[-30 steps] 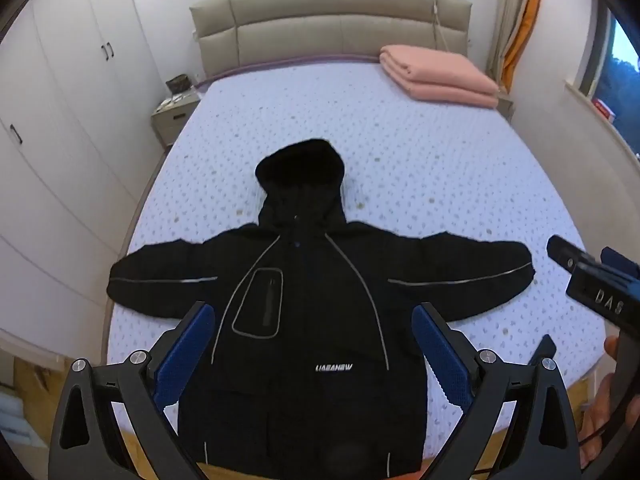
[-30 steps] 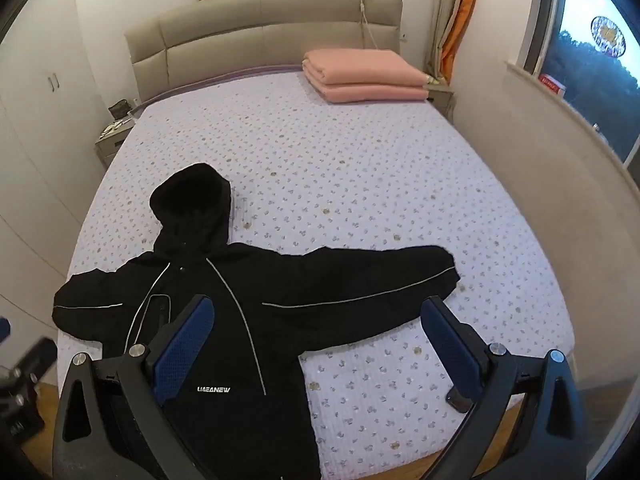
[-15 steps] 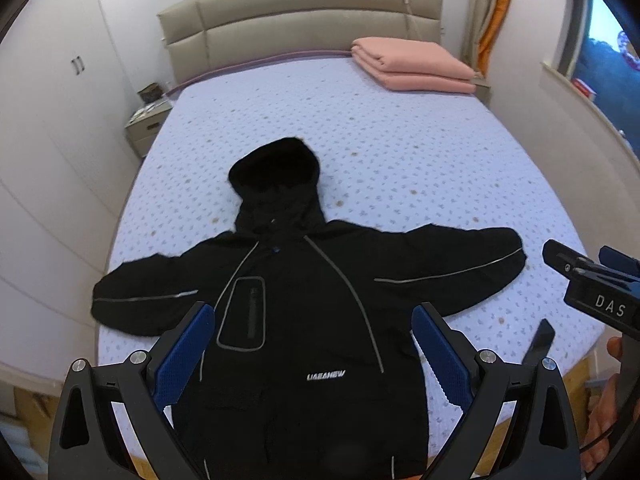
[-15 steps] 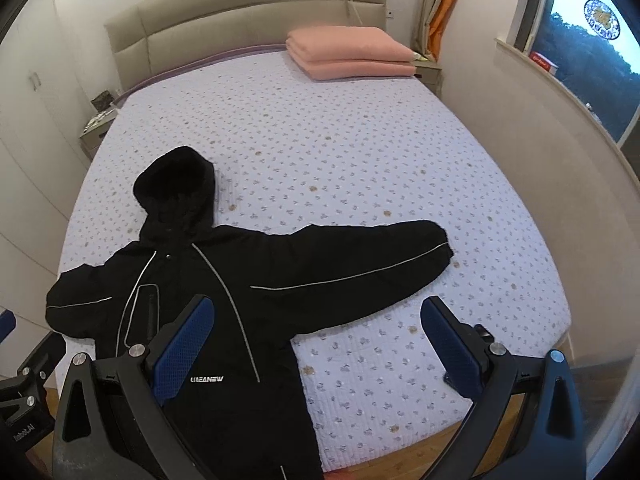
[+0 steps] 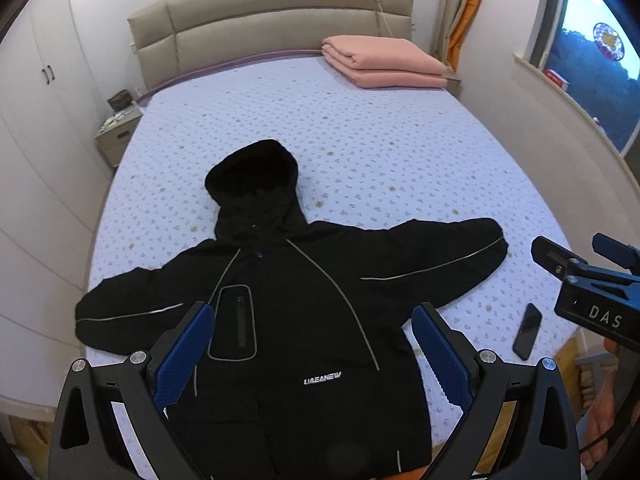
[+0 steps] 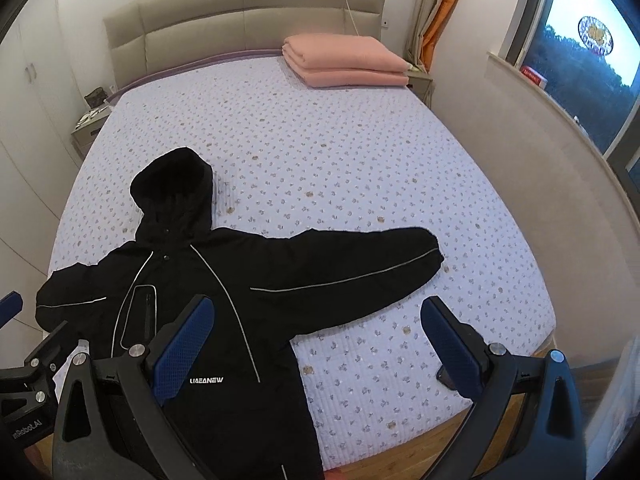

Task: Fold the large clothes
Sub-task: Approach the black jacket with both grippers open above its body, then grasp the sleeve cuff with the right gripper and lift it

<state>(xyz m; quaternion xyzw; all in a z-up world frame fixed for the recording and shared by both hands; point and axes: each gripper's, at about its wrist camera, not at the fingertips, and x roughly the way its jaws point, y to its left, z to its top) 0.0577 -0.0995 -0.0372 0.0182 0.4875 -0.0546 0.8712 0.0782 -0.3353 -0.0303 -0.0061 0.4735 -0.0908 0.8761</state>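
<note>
A black hooded jacket [image 5: 288, 312] lies face up at the near end of the bed [image 5: 380, 152], both sleeves spread out sideways and the hood pointing to the headboard; it also shows in the right wrist view [image 6: 208, 304]. My left gripper [image 5: 312, 354] is open and empty, held above the jacket's chest. My right gripper [image 6: 320, 350] is open and empty, above the jacket's right side and the bedsheet; it shows at the right edge of the left wrist view [image 5: 592, 280].
A black phone [image 5: 527, 331] lies on the bed near the right sleeve cuff. A folded pink blanket [image 5: 384, 62] sits at the head of the bed. A nightstand [image 5: 118, 132] and wardrobes stand at the left, a wall and window at the right.
Both grippers have drawn back and risen from the bed, so the jacket sits further off in both views. The phone has come into the left wrist view. The jacket has not moved.
</note>
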